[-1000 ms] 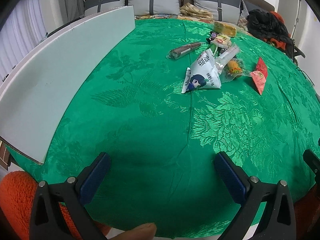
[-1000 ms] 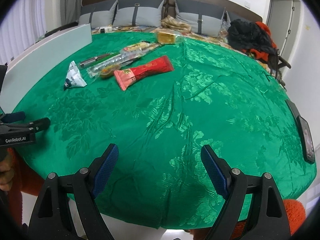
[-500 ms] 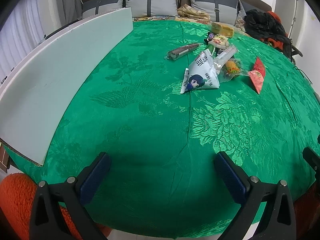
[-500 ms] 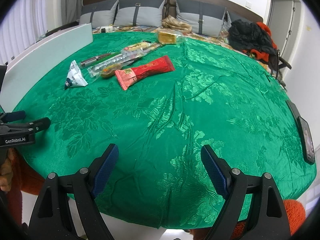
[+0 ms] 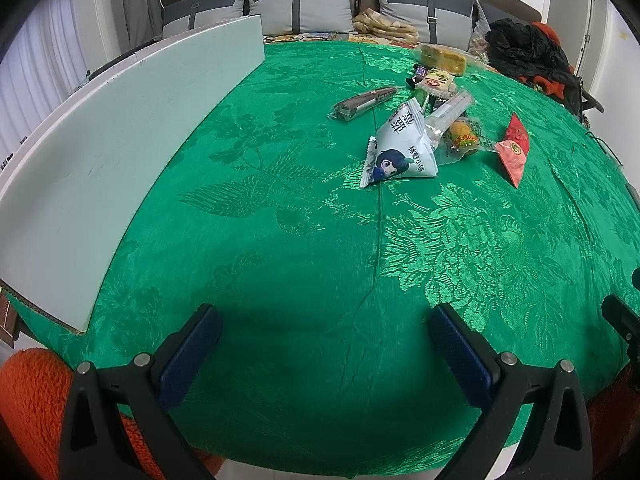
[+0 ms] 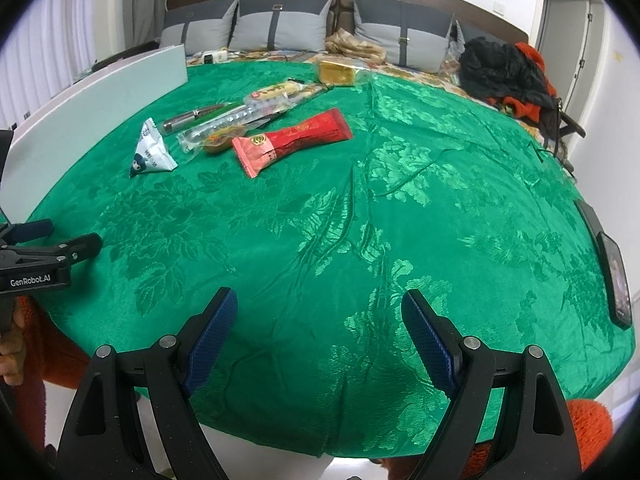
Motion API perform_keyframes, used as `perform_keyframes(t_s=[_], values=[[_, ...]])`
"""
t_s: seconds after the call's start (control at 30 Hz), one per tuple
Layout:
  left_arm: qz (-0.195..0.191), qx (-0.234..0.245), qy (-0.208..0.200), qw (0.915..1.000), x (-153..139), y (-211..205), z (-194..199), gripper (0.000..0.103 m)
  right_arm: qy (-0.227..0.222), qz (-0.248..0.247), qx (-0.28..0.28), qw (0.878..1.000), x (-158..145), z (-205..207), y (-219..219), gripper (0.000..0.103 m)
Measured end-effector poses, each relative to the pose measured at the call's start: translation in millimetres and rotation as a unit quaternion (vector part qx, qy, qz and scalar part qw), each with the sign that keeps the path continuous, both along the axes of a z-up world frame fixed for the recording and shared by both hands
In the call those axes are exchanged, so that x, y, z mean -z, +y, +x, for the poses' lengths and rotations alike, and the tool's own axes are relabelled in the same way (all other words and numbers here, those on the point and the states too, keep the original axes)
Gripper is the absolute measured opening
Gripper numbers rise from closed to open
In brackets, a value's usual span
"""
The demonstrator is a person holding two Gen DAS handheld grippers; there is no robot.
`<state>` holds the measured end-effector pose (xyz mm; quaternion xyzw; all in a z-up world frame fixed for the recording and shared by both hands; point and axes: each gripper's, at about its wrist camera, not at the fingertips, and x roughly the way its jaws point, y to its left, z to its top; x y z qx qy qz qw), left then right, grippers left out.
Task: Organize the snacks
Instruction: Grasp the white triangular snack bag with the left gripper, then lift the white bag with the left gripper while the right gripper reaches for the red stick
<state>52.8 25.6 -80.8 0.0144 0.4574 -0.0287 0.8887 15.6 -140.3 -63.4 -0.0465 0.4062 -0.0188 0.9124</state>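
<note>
Since the snacks lie in a loose cluster at the far side of the green surface, nothing is sorted yet, I judge. The red packet lies flat, its long axis slanting from near-left to far-right; the white triangular pouch sits just beside the heap. Both the left hand-held gripper and right hand-held gripper hover released and empty, so the next move needs a reach forward.
</note>
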Motion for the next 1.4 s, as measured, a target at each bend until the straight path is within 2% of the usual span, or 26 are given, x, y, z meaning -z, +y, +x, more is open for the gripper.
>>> perform_keyframes(t_s=[0.17, 0.3, 0.37, 0.47, 0.6, 0.73, 0.8, 0.83, 0.87, 0.9, 0.97, 1.0, 1.03, 1.13, 1.23, 1.4], values=[[-0.013, 0.005, 0.016, 0.9998, -2, 4, 4, 0.103, 0.004, -0.004, -0.001, 1.0, 3, 0, 0, 0.087], [-0.091, -0.003, 0.02, 0.9956, -11, 21, 6, 0.103, 0.01, -0.001, 0.0, 1.0, 6, 2, 0, 0.087], [-0.11, -0.005, 0.014, 0.9938, -17, 25, 8, 0.103, 0.012, -0.001, -0.001, 1.0, 8, 3, 0, 0.087], [-0.111, 0.004, 0.007, 0.9937, -29, 17, 21, 0.103, 0.015, 0.001, -0.004, 1.0, 9, 4, 1, 0.087], [-0.077, 0.011, 0.002, 0.997, -41, -6, 57, 0.103, 0.02, 0.003, -0.012, 1.0, 12, 6, 4, 0.087], [-0.078, 0.001, 0.027, 0.9966, -36, -22, 95, 0.102, 0.019, 0.003, -0.016, 1.0, 11, 4, 5, 0.087], [-0.066, 0.003, 0.034, 0.9972, -29, -30, 106, 0.102, 0.018, 0.006, -0.016, 1.0, 10, 3, 4, 0.087], [-0.057, 0.006, 0.037, 0.9977, -25, -34, 109, 0.1, 0.019, 0.006, -0.016, 1.0, 10, 3, 3, 0.087], [-0.045, 0.01, 0.041, 0.9981, -20, -38, 113, 0.093, 0.018, 0.007, -0.015, 1.0, 10, 3, 3, 0.087], [-0.041, 0.014, 0.044, 0.9981, -17, -39, 115, 0.08, 0.019, 0.008, -0.015, 1.0, 10, 3, 3, 0.087], [-0.037, 0.03, 0.038, 0.9981, -14, -40, 114, 0.066, 0.019, 0.011, -0.014, 1.0, 10, 4, 1, 0.087], [-0.041, 0.046, 0.034, 0.9975, -15, -39, 112, 0.052, 0.019, 0.013, -0.013, 1.0, 10, 4, 1, 0.087], [-0.038, 0.052, 0.031, 0.9974, -16, -39, 111, 0.049, 0.02, 0.015, -0.012, 1.0, 10, 5, 0, 0.087], [-0.048, 0.077, 0.035, 0.9953, -17, -27, 104, 0.046, 0.021, 0.021, -0.007, 1.0, 11, 7, -3, 0.087], [-0.038, 0.089, 0.036, 0.9946, -18, -8, 91, 0.046, 0.023, 0.03, -0.002, 0.999, 11, 9, -6, 0.087], [-0.032, 0.094, 0.038, 0.9943, -17, 11, 75, 0.049, 0.026, 0.038, 0.003, 0.999, 13, 11, -7, 0.087]])
